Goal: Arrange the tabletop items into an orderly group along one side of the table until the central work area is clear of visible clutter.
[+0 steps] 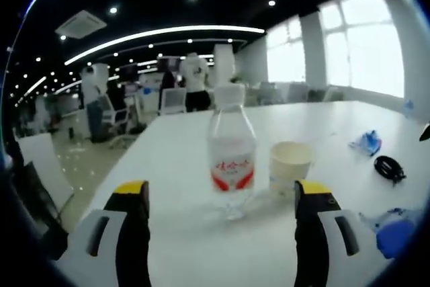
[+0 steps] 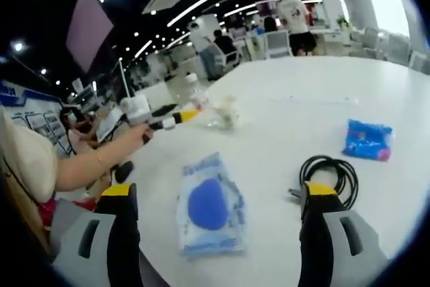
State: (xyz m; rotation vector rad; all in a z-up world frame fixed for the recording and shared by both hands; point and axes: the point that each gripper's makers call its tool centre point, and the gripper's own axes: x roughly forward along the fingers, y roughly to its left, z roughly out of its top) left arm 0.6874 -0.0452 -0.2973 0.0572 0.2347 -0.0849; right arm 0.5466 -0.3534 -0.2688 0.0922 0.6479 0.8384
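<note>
A clear water bottle (image 1: 230, 152) with a red label and white cap stands upright on the white table (image 1: 201, 247), between the jaws of my open left gripper (image 1: 222, 196) without touching them. A paper cup (image 1: 289, 165) stands just right of the bottle. My right gripper (image 2: 218, 193) is open over a blue round item in a clear plastic bag (image 2: 208, 210), which lies flat between its jaws. A coiled black cable (image 2: 329, 169) lies by the right jaw tip. A blue packet (image 2: 368, 139) lies farther right. The left gripper (image 2: 191, 113), bottle (image 2: 195, 95) and cup (image 2: 227, 109) appear far left.
A person's arm (image 2: 94, 159) holds the left gripper at the table's left edge. The blue packet (image 1: 366, 142), black cable (image 1: 388, 167) and bagged blue item (image 1: 393, 233) lie to the right. Office chairs and standing people are beyond the table's far end.
</note>
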